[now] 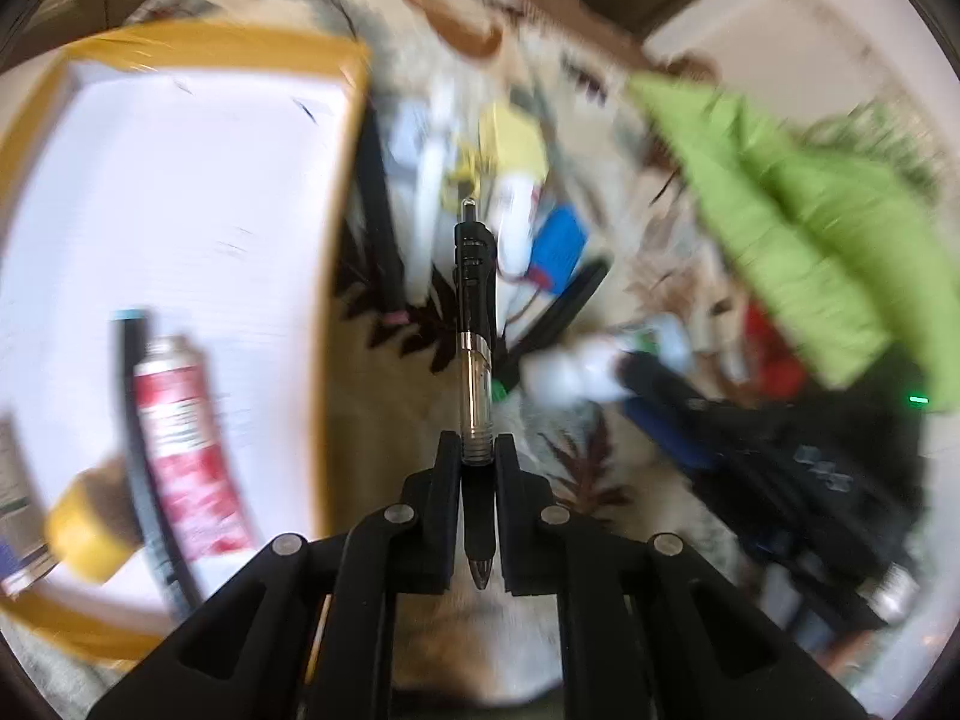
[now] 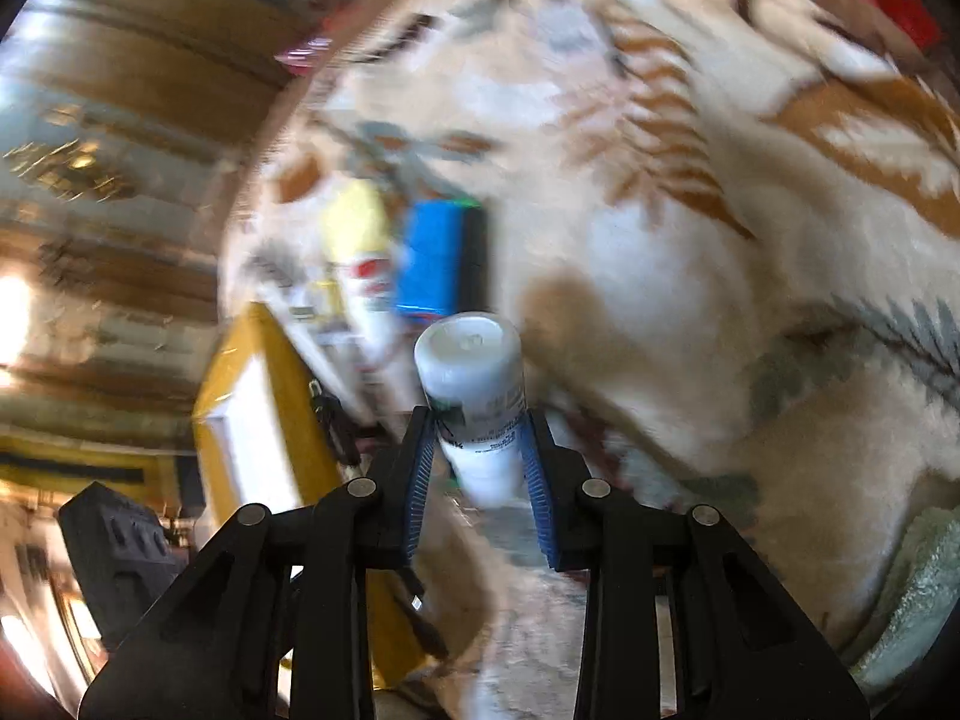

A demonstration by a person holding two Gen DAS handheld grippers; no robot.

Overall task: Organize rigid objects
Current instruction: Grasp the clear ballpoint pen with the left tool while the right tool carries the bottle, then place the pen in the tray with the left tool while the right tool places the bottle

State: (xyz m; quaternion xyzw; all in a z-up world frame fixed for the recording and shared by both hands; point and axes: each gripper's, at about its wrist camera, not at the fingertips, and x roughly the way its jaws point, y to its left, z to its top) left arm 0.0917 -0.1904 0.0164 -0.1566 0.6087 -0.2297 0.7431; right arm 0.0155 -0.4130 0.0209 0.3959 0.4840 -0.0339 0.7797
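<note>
My left gripper (image 1: 478, 450) is shut on a black and clear pen (image 1: 476, 324), which points straight away from the camera above a patterned blanket. A yellow-rimmed box (image 1: 336, 192) with a white floor lies to its left and holds a red and white tube (image 1: 186, 450) and a yellow tape roll (image 1: 90, 534). My right gripper (image 2: 480, 426) is shut on a white bottle (image 2: 474, 378), held above the blanket. The yellow box (image 2: 282, 396) shows to its left, and the other gripper (image 2: 120, 546) at lower left.
A pile of loose objects lies beyond the pen: a blue block (image 1: 555, 246), a yellow item (image 1: 510, 138), white tubes (image 1: 429, 180). A green cloth (image 1: 780, 210) lies at right. The blue block (image 2: 429, 258) also shows in the right wrist view. Both views are motion-blurred.
</note>
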